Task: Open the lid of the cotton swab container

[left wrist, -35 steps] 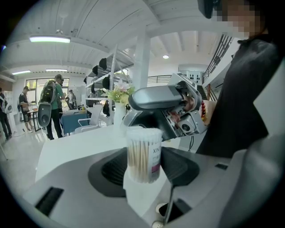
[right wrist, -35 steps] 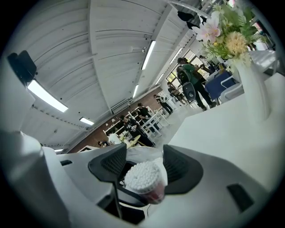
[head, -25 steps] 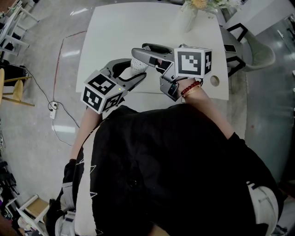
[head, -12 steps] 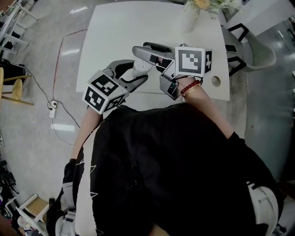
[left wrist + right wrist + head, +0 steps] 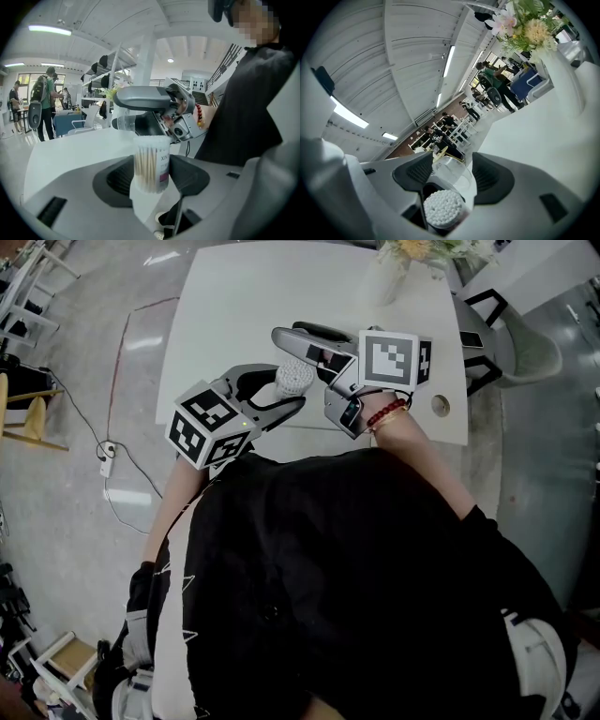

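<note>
The cotton swab container (image 5: 151,164), a clear tube packed with swabs, stands upright between the pads of my left gripper (image 5: 151,174), which is shut on it. Its top has no lid, and the white swab tips (image 5: 443,208) show from above. My right gripper (image 5: 450,177) holds the clear round lid (image 5: 451,169) just above and beyond the tube, and its jaws have just closed a little on it. In the head view, the container (image 5: 295,378) sits in the left gripper (image 5: 286,387) over the white table (image 5: 234,296), with the right gripper (image 5: 292,337) beside it.
A white vase of flowers (image 5: 384,273) stands at the table's far edge. A small round thing (image 5: 436,406) lies near the right front corner. A chair (image 5: 525,343) stands to the right, and a cable (image 5: 108,460) lies on the floor at left. People stand far off.
The left gripper has tilted slightly, and the container's top has shifted a little to the right. The right gripper has hardly moved.
</note>
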The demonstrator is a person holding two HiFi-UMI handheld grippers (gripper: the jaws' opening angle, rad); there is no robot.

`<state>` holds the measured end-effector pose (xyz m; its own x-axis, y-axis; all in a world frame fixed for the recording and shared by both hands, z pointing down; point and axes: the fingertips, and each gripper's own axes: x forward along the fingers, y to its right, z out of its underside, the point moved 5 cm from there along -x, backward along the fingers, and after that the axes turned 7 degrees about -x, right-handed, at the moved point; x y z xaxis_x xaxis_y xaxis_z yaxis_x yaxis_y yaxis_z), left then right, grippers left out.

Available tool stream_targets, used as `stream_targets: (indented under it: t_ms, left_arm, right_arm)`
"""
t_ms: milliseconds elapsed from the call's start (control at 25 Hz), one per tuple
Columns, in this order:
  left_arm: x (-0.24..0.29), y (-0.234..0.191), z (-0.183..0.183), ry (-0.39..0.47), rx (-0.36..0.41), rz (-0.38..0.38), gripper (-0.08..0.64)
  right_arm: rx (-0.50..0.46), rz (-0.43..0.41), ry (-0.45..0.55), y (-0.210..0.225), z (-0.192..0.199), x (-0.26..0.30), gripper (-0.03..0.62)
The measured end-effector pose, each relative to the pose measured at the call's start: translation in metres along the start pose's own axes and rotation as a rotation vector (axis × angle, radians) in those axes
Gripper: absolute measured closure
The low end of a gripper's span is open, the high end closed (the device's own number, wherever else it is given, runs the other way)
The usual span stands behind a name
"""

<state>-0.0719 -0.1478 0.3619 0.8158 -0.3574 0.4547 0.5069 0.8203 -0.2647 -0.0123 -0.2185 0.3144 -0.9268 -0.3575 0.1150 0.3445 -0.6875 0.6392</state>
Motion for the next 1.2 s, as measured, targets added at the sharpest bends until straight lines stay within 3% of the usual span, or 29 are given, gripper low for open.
stream_targets:
  t_ms: [240,1200]
  left_arm:
    - [-0.001,0.005,-0.002,-0.001,-0.006,0.044,0.314]
    - [-0.001,0.018,-0.007,-0.002,0.028,0.129,0.314]
  right_arm:
    - [0.049,0.018,0.003,0.002,0.002,-0.001,0.324]
    - [0.059,0.033,-0.005,0.008,0.007,-0.002,0.354]
